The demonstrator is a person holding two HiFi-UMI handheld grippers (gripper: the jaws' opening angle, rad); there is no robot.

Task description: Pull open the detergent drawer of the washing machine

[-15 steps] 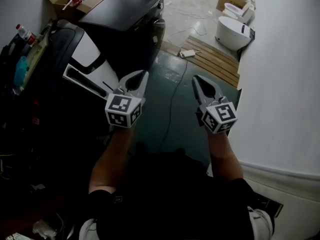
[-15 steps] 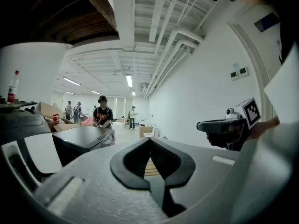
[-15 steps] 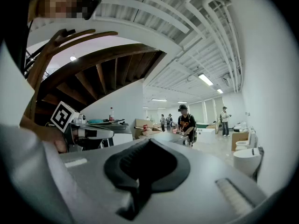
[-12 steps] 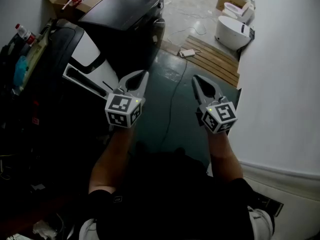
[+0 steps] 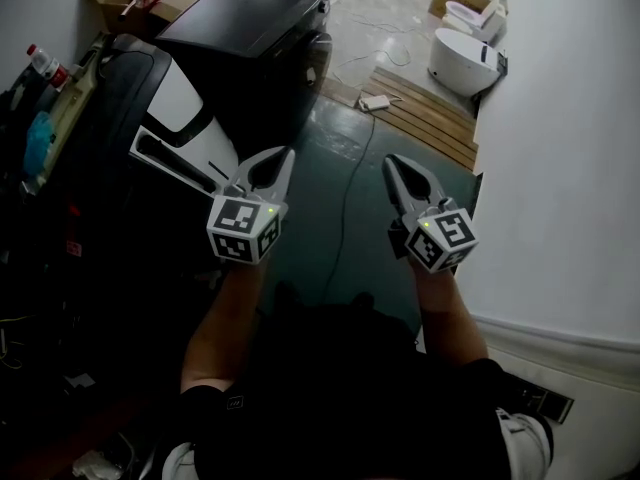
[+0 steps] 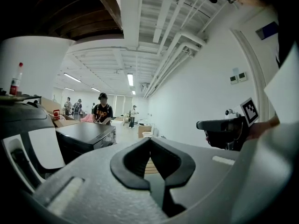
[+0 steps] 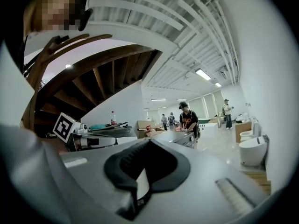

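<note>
Risks glancing off the washing machine (image 5: 180, 100) front, with left tongs (image 5: 283, 156) and right tongs (image 5: 393, 160) short of it, both pressed together, empty.

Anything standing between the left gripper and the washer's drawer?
Nothing visible. The left gripper, shut and empty, hangs just right of the white front panel of the washer, with only air between. The floor cable lies farther right, out of the way.

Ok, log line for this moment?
left claw: shut, empty | right claw: shut, empty | both: in air, side by side | washer: at left, untouched
</note>
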